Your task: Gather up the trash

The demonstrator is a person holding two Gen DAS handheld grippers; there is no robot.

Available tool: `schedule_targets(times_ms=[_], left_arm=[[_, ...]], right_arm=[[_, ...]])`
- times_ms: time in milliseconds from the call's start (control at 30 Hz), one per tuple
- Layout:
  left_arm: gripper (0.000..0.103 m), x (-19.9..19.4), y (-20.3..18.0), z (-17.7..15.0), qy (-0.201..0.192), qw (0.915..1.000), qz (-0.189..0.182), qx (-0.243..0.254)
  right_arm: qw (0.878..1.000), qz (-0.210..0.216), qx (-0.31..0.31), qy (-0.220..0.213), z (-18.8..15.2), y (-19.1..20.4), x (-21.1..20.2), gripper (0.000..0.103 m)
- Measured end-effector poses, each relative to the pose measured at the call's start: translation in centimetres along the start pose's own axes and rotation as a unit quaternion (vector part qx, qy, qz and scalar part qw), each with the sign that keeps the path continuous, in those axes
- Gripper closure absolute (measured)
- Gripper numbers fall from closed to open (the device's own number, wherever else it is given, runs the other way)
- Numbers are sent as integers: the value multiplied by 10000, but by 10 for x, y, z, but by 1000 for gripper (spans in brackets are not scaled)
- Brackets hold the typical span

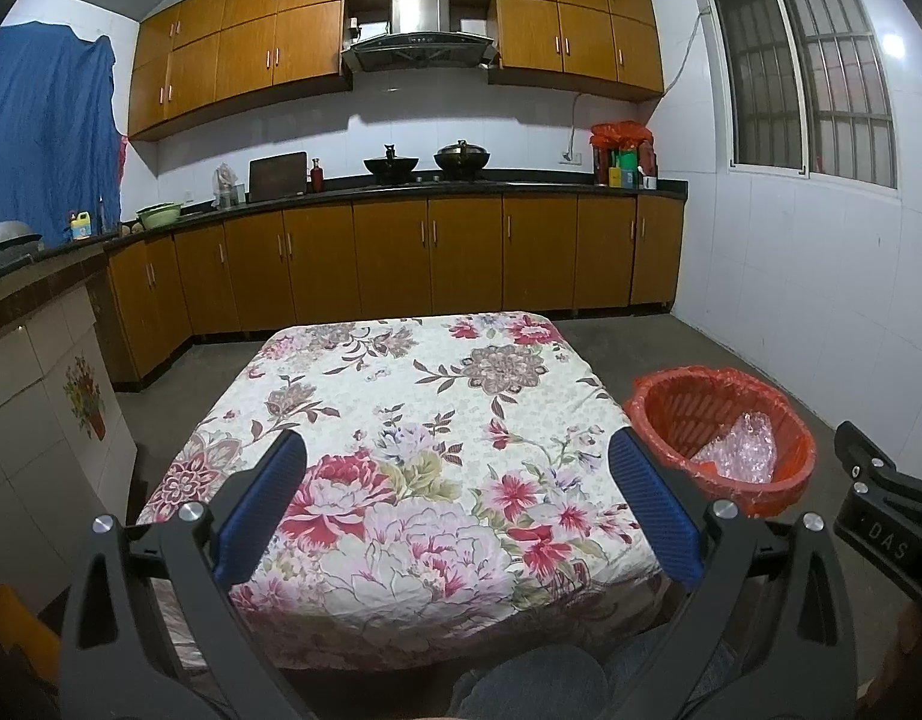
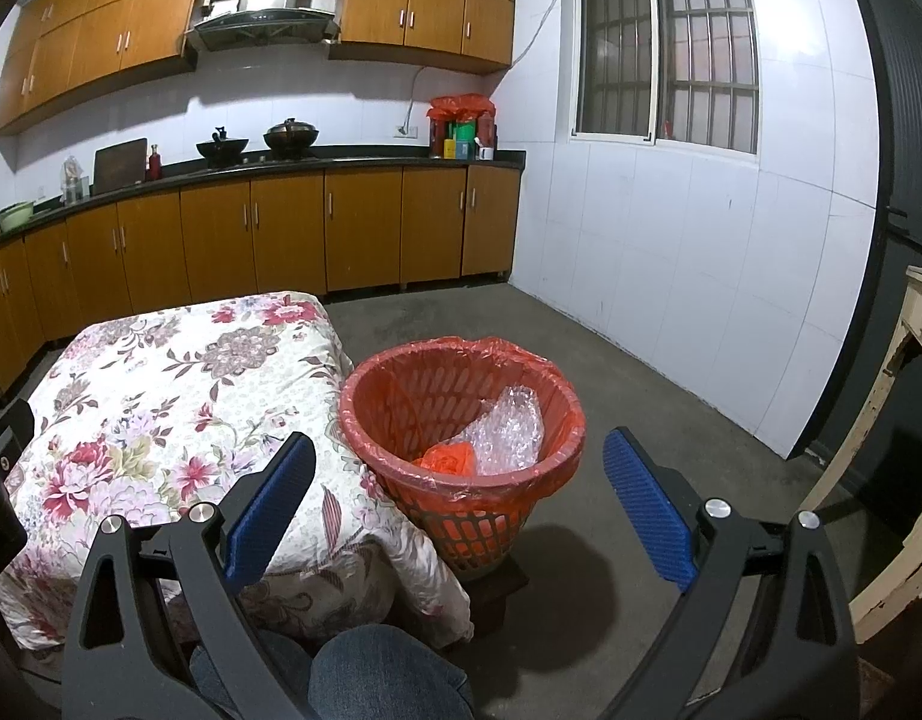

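Inside red-lined basket point(image 2: 461, 420): crumpled bubble wrap point(image 2: 509, 429), orange scrap point(image 2: 446, 457).

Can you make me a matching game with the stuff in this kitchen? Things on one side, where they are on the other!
Things:
1. crumpled clear bubble wrap
2. red plastic lattice bin
3. two black woks
4. flowery white tablecloth

Places:
A. on the dark countertop
B. spread over the table
C. inside the bin
D. on the floor beside the table

Pairs: 1-C, 2-D, 3-A, 4-B

Bare floral tablecloth point(image 1: 437, 420); trash basket point(image 2: 461, 420) stands open-topped just beside it.
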State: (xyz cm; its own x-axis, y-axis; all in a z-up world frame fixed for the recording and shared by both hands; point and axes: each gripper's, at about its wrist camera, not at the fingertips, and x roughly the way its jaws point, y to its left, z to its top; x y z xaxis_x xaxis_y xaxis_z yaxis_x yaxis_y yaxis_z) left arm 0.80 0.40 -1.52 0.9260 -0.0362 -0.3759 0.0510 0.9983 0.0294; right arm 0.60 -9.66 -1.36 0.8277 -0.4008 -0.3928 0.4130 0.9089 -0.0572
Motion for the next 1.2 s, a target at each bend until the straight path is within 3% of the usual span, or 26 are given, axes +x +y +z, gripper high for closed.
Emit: schedule_targets(times_ms=[1200], left_arm=[[4,5,4,3,96,9999,-51,-35]], right_arm=[[10000,22,7,50,-6,-1,-6,7]])
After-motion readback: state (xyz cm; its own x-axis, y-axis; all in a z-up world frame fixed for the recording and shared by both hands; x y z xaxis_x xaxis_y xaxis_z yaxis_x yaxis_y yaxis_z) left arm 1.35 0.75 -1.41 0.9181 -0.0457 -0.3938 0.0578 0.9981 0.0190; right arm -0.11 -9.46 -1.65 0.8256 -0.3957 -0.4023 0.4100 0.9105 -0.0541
